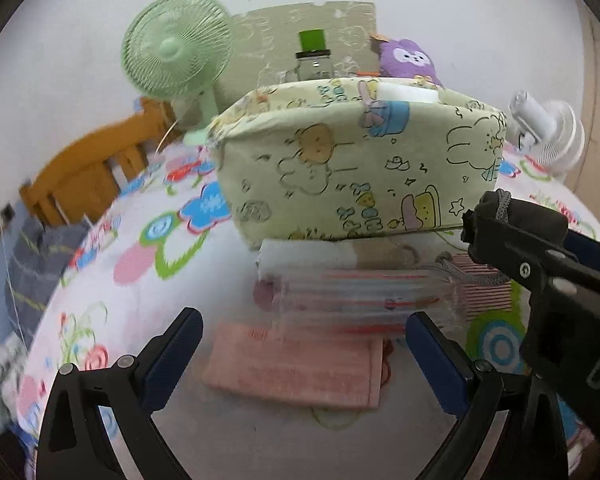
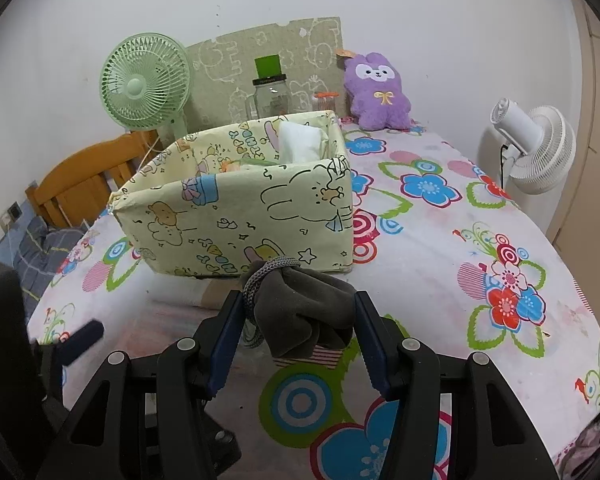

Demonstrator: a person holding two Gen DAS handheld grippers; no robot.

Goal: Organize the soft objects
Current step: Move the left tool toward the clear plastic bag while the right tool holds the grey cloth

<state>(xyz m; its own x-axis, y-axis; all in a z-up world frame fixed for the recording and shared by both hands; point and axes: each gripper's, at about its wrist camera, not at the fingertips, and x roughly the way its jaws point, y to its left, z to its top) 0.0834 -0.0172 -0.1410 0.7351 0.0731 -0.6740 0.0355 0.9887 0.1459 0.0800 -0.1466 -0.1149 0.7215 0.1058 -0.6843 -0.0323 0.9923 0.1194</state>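
The grey drawstring pouch (image 2: 300, 304) sits squeezed between the right gripper (image 2: 300, 322) fingers, just in front of the yellow fabric box (image 2: 236, 208). The left gripper (image 1: 304, 344) is spread wide, holding nothing, above a pink cloth (image 1: 296, 364).

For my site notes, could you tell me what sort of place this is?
Probably a bedroom at home: a flower-print sheet covers what looks like a bed, a wooden headboard stands behind it, and a purple plush toy sits by the wall.

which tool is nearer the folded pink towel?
Left. The left tool hovers open right over the folded pink towel; the right tool is off to its side, shut on a grey drawstring pouch.
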